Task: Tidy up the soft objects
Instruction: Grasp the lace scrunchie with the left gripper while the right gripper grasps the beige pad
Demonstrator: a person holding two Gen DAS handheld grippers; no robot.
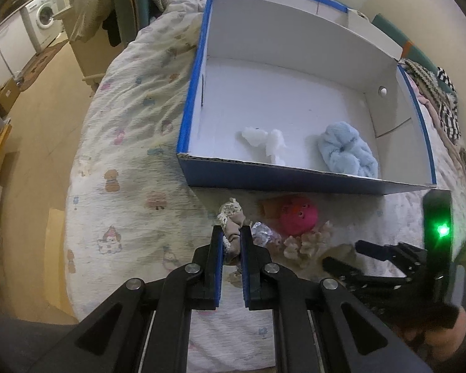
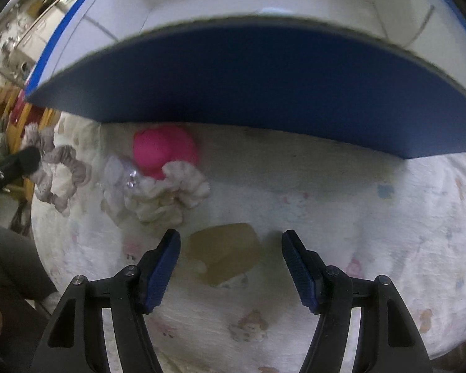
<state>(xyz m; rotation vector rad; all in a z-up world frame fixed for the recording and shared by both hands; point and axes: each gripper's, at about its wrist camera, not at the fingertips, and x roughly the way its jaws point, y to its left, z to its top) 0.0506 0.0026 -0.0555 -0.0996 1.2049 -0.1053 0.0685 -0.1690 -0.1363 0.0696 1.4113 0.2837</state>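
1. Scrunchie position decides the coming move: the beige lace-edged scrunchie [image 1: 231,223] sits pinched between the pads of the left gripper [image 1: 232,242], whose jaws are nearly closed on the fabric, and the blue box [image 1: 295,183] lies straight ahead of it, open side up, its near wall just beyond the pile.
2. From the right wrist view the scrunchie's [image 2: 57,174] loop stretches away from the left gripper's tip [image 2: 25,161], long axis running toward the near edge of the bed, so a lift has to clear the box wall with the loop dangling.
3. The right gripper [image 2: 230,264] hovers wide open with nothing held, a tan block [image 2: 225,253] lying on the quilt [image 2: 357,217] between its fingertips; it is the nearer hand for that piece.
4. Count inside the box: one white fluffy item [image 1: 265,143] and one light blue fluffy item [image 1: 346,149], apart from each other.
5. Count left on the quilt: one pink ball toy [image 1: 298,216], one silvery crinkled item [image 1: 262,233], one cream ruffled scrunchie [image 2: 167,192], the tan block, plus the gripped scrunchie.
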